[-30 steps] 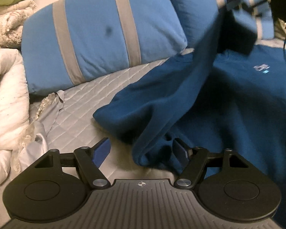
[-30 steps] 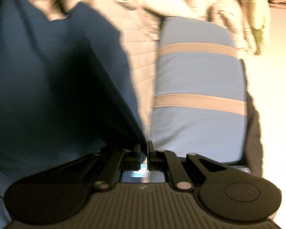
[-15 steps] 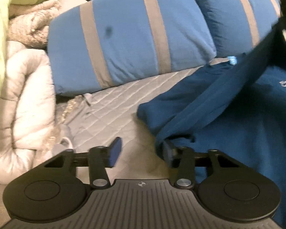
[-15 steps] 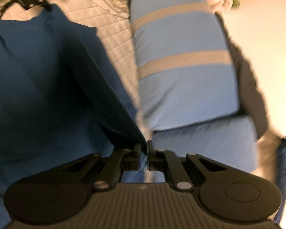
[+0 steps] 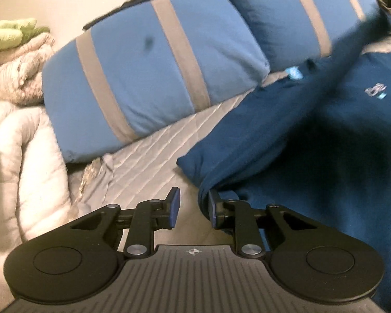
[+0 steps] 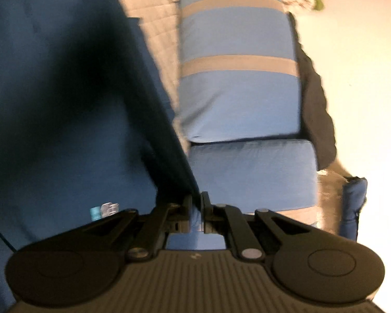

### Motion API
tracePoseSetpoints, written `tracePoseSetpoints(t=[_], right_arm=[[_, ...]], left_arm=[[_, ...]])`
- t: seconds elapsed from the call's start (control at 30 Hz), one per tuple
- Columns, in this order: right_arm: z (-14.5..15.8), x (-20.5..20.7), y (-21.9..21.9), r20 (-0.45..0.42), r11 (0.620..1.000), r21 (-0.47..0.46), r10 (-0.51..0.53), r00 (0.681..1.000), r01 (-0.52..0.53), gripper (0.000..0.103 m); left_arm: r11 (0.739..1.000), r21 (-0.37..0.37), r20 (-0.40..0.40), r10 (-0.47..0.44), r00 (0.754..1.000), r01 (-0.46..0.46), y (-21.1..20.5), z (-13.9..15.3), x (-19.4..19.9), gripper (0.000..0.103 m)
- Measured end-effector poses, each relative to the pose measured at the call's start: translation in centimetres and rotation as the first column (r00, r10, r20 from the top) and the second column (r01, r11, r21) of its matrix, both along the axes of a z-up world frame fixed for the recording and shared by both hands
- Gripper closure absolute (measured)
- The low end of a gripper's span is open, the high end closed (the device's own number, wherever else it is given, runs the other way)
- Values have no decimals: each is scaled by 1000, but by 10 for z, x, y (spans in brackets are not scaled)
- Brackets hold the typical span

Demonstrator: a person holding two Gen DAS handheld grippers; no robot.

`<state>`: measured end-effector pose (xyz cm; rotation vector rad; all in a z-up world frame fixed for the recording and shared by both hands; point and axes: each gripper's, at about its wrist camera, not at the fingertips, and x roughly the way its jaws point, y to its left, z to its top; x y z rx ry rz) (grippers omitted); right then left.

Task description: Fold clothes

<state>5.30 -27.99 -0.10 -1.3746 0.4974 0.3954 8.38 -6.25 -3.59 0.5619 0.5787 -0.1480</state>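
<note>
A dark blue sweater (image 5: 325,169) with a small chest logo (image 5: 375,90) lies on the grey quilted bed cover (image 5: 148,161). One part of it is pulled up taut toward the upper right. My left gripper (image 5: 193,206) is low over the cover, open with a narrow gap. The sweater's folded lower edge (image 5: 204,190) touches the inner side of the right finger. In the right wrist view, my right gripper (image 6: 195,204) is shut on a stretched edge of the sweater (image 6: 65,104), held above the bed.
Two blue pillows with grey stripes (image 5: 156,78) (image 5: 299,13) lean at the head of the bed. A white duvet (image 5: 34,156), a beige blanket (image 5: 18,73) and a green cloth (image 5: 5,34) are piled at the left. The pillows (image 6: 237,78) and a pale wall (image 6: 365,65) show in the right wrist view.
The left gripper's jaws have narrowed from wide apart to a small gap at the sweater's fold edge. The right gripper has stayed shut on the sweater and swung its view toward the pillows.
</note>
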Motion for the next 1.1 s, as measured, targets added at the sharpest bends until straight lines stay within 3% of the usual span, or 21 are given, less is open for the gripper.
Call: tracePoseSetpoints(t=[0.03,0.07,0.1,0.2,0.3,0.4,0.53,0.63,0.8,0.9,0.97,1.0,1.03,1.1], right_arm=[[-12,-8,0,-36,1000,2,5,999,-5,72],[-24,-17,-1,-75,1000,11,10,997,-9,67],[-36,-24,-5,-120,1000,28,11,993,-7,56],[-62,-40,-29,-214,997,69,-12,977,28,46],[-70,-41,-62,-267,983,156,-54,962,98,44],[-66,-33,-93,-316,941,285,-87,945,182,44],[-67,-30,-98,-297,908,374,-78,952,191,44],[-78,-32,-91,-256,917,375,-40,966,137,44],[-107,-23,-72,-190,958,285,16,982,39,44],[-124,-17,-61,-152,974,227,52,987,-16,48],[-128,-17,-56,-152,980,195,66,986,-36,68],[-130,-16,-54,-155,984,173,68,986,-40,84],[-131,-16,-52,-154,988,151,70,986,-46,90],[-126,-17,-50,-145,992,122,59,988,-42,91]], left_arm=[[1000,-3,-12,15,1000,-15,2,-2,1,80],[1000,-9,-24,20,1000,-20,4,-4,1,79],[1000,-16,-37,17,999,-17,6,-7,0,78],[1000,3,-47,8,999,-8,8,-12,-4,77],[1000,3,-55,1,998,-1,9,-14,-8,74],[1000,-16,-56,1,998,-2,11,-15,-10,69],[998,-67,-65,12,998,-16,16,-14,-10,65],[994,-103,-70,20,997,-27,19,-13,-12,64],[995,-103,-77,5,997,-13,20,-14,-19,62],[995,-100,-85,3,996,-11,20,-18,-19,62],[995,-102,-92,12,996,-22,20,-20,-17,62],[994,-110,-94,16,995,-26,20,-20,-15,62],[993,-118,-97,19,995,-31,20,-20,-14,62],[991,-132,-101,26,995,-39,20,-20,-12,62]])
